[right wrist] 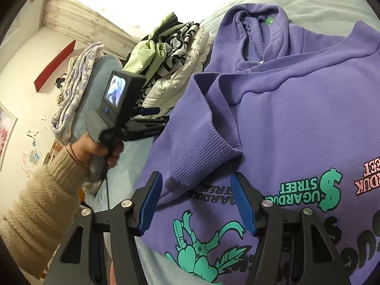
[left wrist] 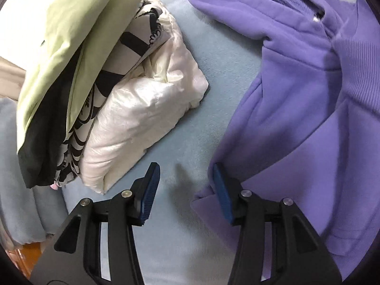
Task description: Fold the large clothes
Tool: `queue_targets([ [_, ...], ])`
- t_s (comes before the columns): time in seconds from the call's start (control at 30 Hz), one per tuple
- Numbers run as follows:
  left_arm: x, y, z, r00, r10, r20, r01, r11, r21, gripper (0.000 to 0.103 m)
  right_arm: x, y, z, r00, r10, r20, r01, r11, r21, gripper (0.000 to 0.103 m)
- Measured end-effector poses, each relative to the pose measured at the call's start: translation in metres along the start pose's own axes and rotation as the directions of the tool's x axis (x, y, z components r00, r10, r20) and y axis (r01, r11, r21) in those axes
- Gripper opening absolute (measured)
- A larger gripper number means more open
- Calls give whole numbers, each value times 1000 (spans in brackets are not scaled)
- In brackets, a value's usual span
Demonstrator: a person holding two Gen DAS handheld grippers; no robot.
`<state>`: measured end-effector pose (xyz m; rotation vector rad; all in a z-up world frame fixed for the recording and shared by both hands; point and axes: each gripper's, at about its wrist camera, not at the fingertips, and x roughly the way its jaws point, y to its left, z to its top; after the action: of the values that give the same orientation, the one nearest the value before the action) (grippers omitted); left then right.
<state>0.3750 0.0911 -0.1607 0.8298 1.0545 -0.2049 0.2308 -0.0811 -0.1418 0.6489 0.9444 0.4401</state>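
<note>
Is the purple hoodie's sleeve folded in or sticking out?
Folded in. The ribbed cuff of the purple fleece hoodie lies across its printed front, not out on the pale blue blanket.

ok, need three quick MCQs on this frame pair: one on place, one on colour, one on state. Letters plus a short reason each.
1. Where is the pile of folded clothes relative to the purple hoodie, seen in the right wrist view?
A. To its left
B. On top of it
C. To its right

2. What colour is the top garment on that pile?
A. Red
B. Pale green
C. Navy

3. How do the left gripper's jaws stand?
A. Shut on the cuff
B. Shut on the white jacket
C. Open, nothing between them

Key: 1 A, the pile lies left of the hoodie on the blue bed cover. 2 B, the pale green garment tops it. 3 C, the left gripper shows only bed cover between its pads; one pad sits at the hoodie's edge.
</note>
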Motion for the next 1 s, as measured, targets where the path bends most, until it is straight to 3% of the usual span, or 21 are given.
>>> queue_targets([
  [0.07,-1,0,-4,999,19,39,-18,1000,-12,45,0,1,1,1000,-2,-2,2,1000,-2,61],
  [0.2,-10,20,-12,994,-49,95,58,994,-91,44,-3,1,2,1000,-4,0,4,1000,-6,61],
  [0.23,-15,28,-14,993,-45,106,56,993,-105,40,-3,1,3,1000,0,3,0,1000,-4,61],
  [0.3,-17,44,-19,994,55,90,-44,991,-126,38,-5,1,3,1000,6,5,-6,1000,-5,61],
  [0.33,-17,57,-24,995,58,81,-45,987,-156,37,-4,3,4,1000,9,4,-9,1000,-8,61],
  [0.47,-28,92,-50,994,32,104,-5,968,-252,37,-1,8,3,1000,14,-11,-14,1000,-27,61],
  [0.63,-59,86,-95,979,-66,195,132,928,-349,37,12,18,8,999,8,-43,-10,998,-65,61],
  [0.8,-92,51,-138,940,-139,311,264,873,-410,37,31,39,22,998,-4,-63,-3,994,-111,61],
  [0.93,-121,40,-179,897,-155,415,373,769,-519,37,50,74,45,999,27,-45,-34,986,-162,61],
  [1.0,-131,36,-201,883,-136,449,400,719,-568,37,62,94,59,998,55,-35,-61,980,-187,61],
])
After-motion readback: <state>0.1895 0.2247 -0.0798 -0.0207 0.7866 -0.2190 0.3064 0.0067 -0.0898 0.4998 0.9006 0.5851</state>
